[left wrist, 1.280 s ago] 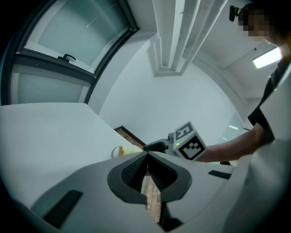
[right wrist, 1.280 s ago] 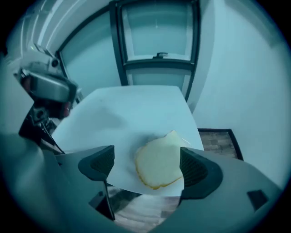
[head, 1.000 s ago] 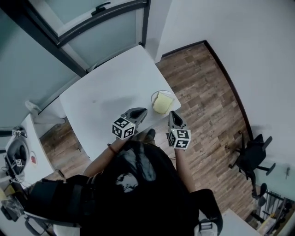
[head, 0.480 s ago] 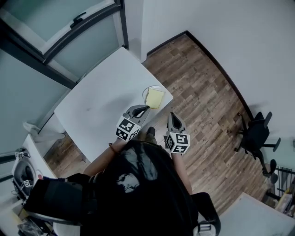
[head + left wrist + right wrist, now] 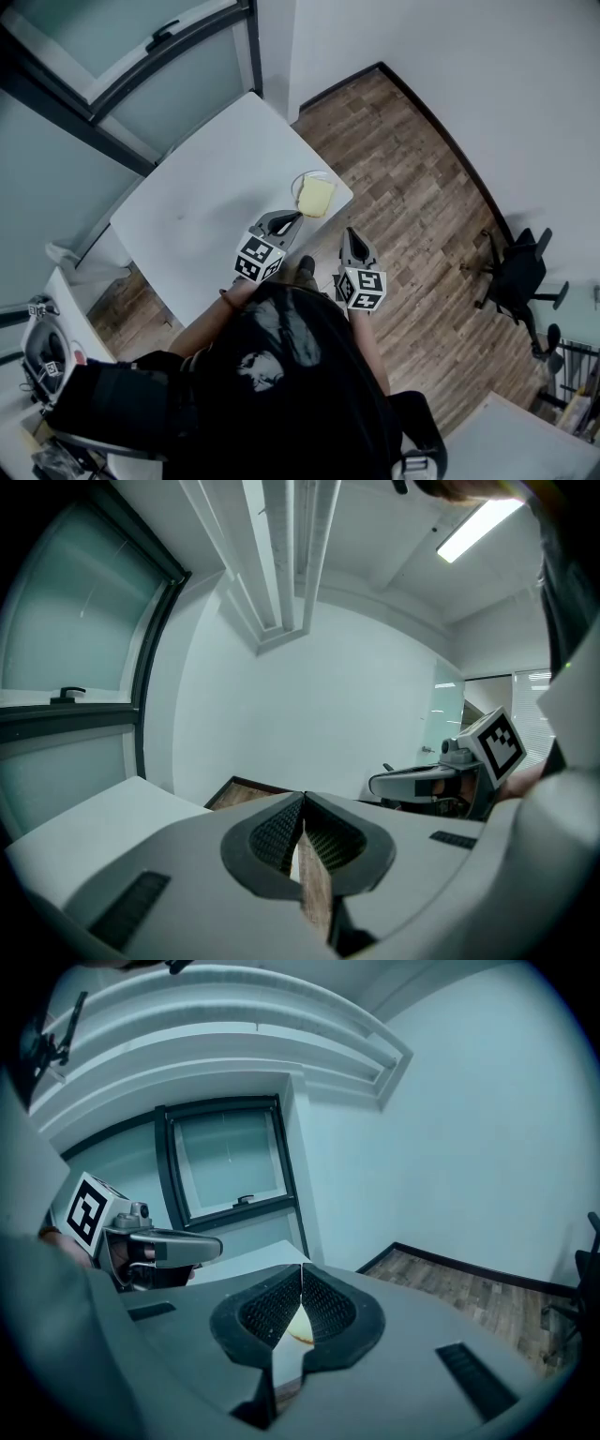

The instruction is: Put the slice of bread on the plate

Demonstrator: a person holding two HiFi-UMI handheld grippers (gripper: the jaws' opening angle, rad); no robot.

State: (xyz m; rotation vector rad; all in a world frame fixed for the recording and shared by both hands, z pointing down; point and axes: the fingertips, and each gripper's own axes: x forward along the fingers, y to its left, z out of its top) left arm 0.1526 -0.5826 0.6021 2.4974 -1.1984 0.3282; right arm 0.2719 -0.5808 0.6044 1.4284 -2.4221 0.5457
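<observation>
A pale yellow slice of bread lies on a clear round plate at the near right corner of the white table. My left gripper hangs just short of the plate, its jaws shut with nothing between them. My right gripper is off the table's edge, over the wood floor, also shut and empty. In the right gripper view the bread shows as a sliver past the closed jaws, and the left gripper shows at the left. The left gripper view shows the right gripper.
A glass door with a dark frame stands beyond the table. A black office chair is at the right on the wood floor. Another white table corner sits at lower right.
Both grippers have drawn back a little from the plate toward me. The head view has swung, so table and plate sit further left and higher. The bread stays on the plate.
</observation>
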